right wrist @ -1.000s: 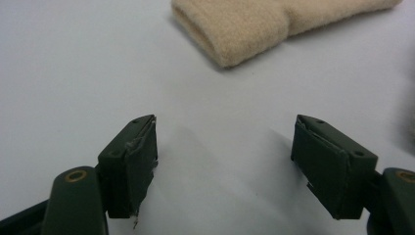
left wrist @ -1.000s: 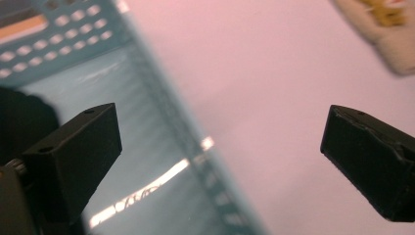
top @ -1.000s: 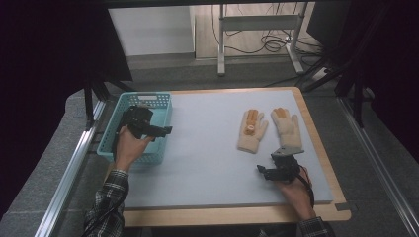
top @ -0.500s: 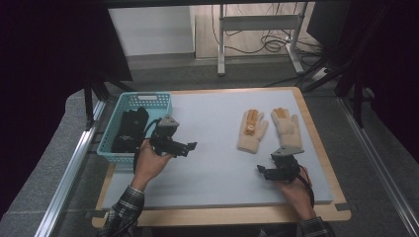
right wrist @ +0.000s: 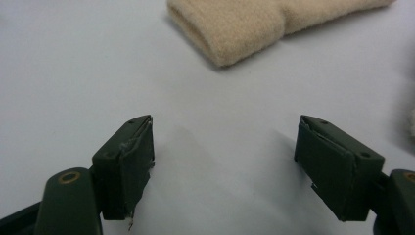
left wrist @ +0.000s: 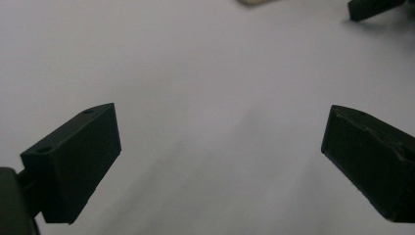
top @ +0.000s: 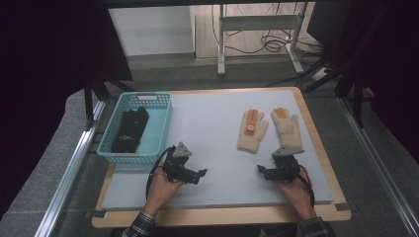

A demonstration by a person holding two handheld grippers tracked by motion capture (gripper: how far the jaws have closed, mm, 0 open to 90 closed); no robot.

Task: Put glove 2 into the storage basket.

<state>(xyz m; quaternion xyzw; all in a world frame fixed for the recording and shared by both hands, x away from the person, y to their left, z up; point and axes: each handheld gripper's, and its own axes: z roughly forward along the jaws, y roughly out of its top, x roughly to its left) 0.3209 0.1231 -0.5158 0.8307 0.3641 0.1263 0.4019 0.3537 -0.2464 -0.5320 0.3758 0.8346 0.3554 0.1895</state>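
Gloves are half sorted, I judge: black gloves (top: pixel 129 129) lie inside the turquoise basket (top: pixel 160 127) at far left, while two beige gloves (top: pixel 252 130) wait on the mat at far right. Left gripper (top: pixel 201 174) and right gripper (top: pixel 260 170) both stand wide open, empty. No readable writing.

A basket (top: pixel 160 129) sits at the table's (top: pixel 212 123) left edge, with dark gloves (top: pixel 129 129) lying in it. Two gloves (top: pixel 252 130) lie side by side on the right half — cuffs toward the person. The left gripper (top: pixel 200 175) hovers just before the basket's near right corner; the right gripper (top: pixel 261 172) sits just before the right-hand glove (top: pixel 287 129), the two grippers well apart.
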